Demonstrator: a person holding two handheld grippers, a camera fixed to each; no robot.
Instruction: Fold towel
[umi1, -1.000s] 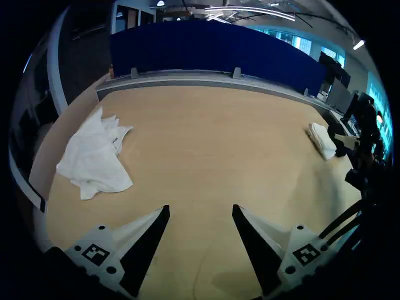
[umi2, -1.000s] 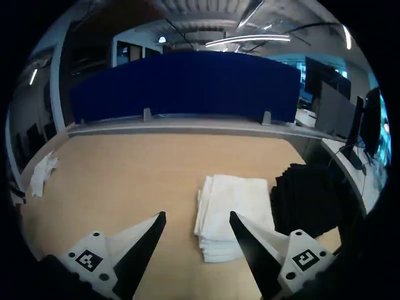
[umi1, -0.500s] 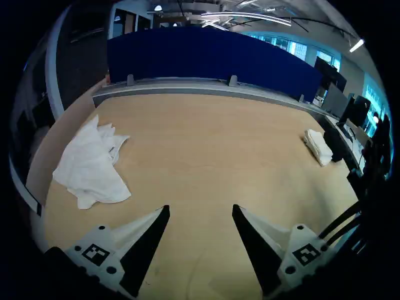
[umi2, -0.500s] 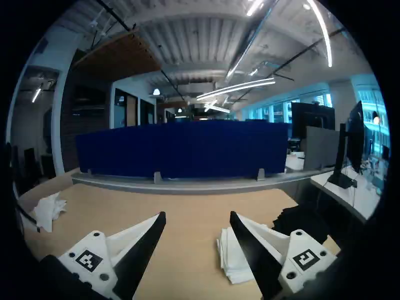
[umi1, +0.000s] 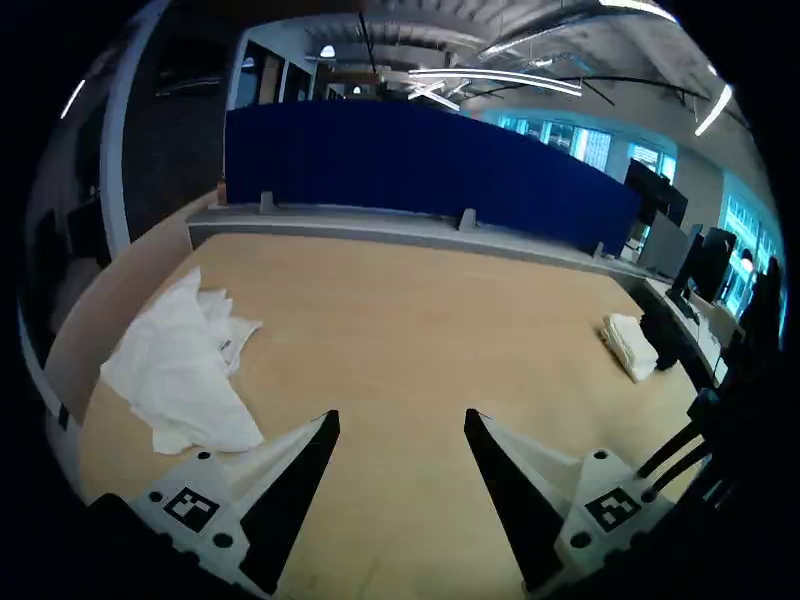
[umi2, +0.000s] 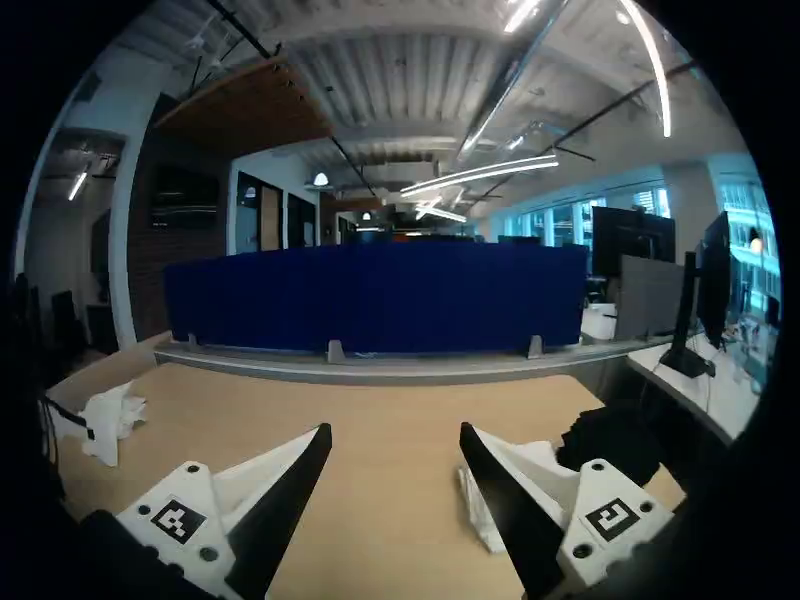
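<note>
A crumpled white towel (umi1: 180, 365) lies on the wooden table (umi1: 420, 320) at the left of the left gripper view, just ahead and left of my open left gripper (umi1: 400, 418). The right gripper view has the same towel (umi2: 108, 420) small at the far left. A stack of folded white towels (umi1: 630, 345) sits at the table's right end; in the right gripper view that stack (umi2: 480, 505) is partly hidden behind the right finger. My right gripper (umi2: 394, 430) is open with nothing between its fingers.
A blue divider panel (umi1: 420, 165) with a grey rail runs along the table's far edge. A black pile (umi2: 620, 445) lies beside the folded stack at the right. Monitors (umi2: 700, 290) stand on a desk to the right.
Both cameras tilted up. The left gripper drew closer to the crumpled towel. The right gripper rose and levelled, so the folded stack slid down behind its right finger.
</note>
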